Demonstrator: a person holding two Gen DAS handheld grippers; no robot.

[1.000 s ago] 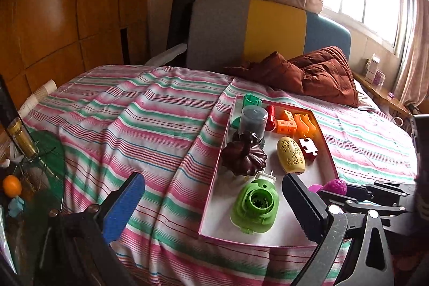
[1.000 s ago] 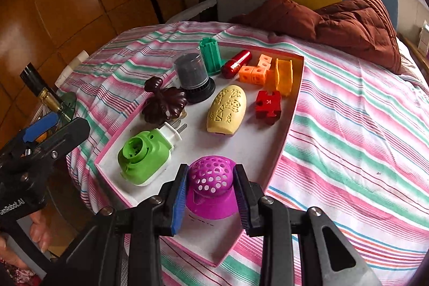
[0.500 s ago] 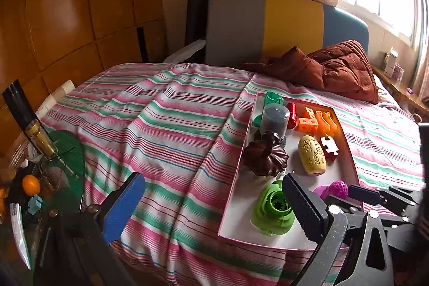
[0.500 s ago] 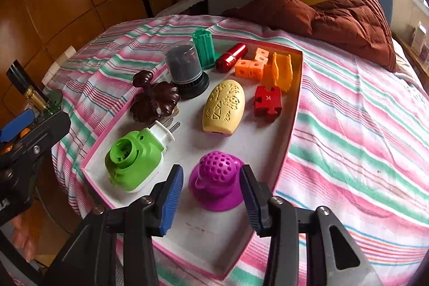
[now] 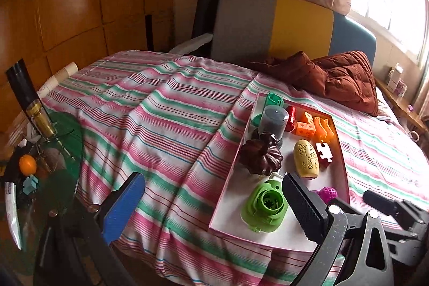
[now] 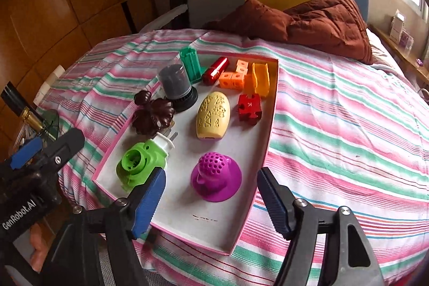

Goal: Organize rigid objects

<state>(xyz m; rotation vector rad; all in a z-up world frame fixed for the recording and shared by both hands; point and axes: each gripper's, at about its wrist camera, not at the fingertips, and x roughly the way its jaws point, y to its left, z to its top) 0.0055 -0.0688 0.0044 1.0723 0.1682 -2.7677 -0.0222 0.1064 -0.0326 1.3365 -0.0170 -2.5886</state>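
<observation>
The right gripper [image 6: 211, 201] is wide open and holds nothing; the purple toy [image 6: 216, 180] stands on the tray [image 6: 249, 203] between its fingers. The left gripper [image 5: 211, 201] is wide open too.

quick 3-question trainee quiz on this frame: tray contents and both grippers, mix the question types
1. True or false: the right gripper is shut on the purple strainer.
2. Multiple choice: what lies directly next to the yellow egg-shaped piece, on the side nearer the tray wall that faces the bare bedspread?
A. green plug-in device
B. red puzzle piece
C. dark flower-shaped mould
3. Fill in: the left gripper holds ____.

Key:
1. False. Its fingers stand wide apart and the strainer sits free on the tray.
2. B, the red puzzle piece.
3. Nothing; it is open beside the tray.
</observation>
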